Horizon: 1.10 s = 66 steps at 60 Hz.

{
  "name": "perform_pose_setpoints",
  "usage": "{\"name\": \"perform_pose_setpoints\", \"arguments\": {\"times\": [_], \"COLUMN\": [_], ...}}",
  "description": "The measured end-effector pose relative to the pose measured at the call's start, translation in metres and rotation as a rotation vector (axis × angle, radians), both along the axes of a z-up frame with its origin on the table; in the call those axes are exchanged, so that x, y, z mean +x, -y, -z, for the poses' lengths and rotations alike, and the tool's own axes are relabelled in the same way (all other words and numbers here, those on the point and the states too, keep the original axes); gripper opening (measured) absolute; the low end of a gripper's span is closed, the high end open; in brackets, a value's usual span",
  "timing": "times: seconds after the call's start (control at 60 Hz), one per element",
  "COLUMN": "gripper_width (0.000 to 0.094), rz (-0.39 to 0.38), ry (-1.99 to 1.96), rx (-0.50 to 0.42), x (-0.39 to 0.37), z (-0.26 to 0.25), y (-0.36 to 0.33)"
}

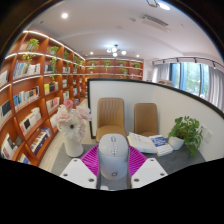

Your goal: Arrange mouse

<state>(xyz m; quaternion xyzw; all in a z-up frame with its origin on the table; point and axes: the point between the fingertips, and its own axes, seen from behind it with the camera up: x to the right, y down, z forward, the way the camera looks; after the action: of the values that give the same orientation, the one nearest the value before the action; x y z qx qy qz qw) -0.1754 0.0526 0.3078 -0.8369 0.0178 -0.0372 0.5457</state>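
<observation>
You've got the mouse (114, 155) sitting low center in the frame, right between the gripper (113, 166) pads, and they look clamped on its sides. Tilt too fast and I reckon it slips out, that shell's smooth. Count: one mouse, one vase (72, 128) at left, one plant (187, 131) at right, two chairs (111, 115) behind.

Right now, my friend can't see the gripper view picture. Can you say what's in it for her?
A pale grey computer mouse sits between the gripper's two pink-padded fingers, above a white desk. A white vase of flowers stands to one side, a leafy green plant and an open book to the other. Beyond are two chairs and long library bookshelves.
</observation>
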Motion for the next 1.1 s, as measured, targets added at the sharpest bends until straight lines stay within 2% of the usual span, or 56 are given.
{"name": "perform_pose_setpoints", "arguments": {"times": [0.083, 0.217, 0.4, 0.583, 0.683, 0.867, 0.917, 0.983, 1.0, 1.1], "gripper_width": [0.0342, 0.0341, 0.0342, 0.0362, 0.0365, 0.0497, 0.0577, 0.0858, 0.0880, 0.0865], "rz": [-0.051, -0.095, -0.112, -0.099, -0.092, -0.098, -0.105, -0.089, -0.081, -0.079], "ry": [-0.037, -0.061, -0.028, -0.023, -0.032, -0.034, -0.040, -0.054, -0.057, -0.086], "rx": [-0.024, -0.145, -0.358, -0.443, -0.425, -0.427, -0.429, -0.420, -0.417, -0.373], "x": [-0.045, -0.102, -0.129, -0.131, -0.131, -0.132, -0.132, -0.129, -0.127, -0.123], "z": [0.016, 0.105, 0.244, 0.316, 0.322, 0.323, 0.323, 0.314, 0.310, 0.277], "y": [0.004, 0.019, 0.057, 0.081, 0.081, 0.080, 0.081, 0.081, 0.081, 0.080]}}
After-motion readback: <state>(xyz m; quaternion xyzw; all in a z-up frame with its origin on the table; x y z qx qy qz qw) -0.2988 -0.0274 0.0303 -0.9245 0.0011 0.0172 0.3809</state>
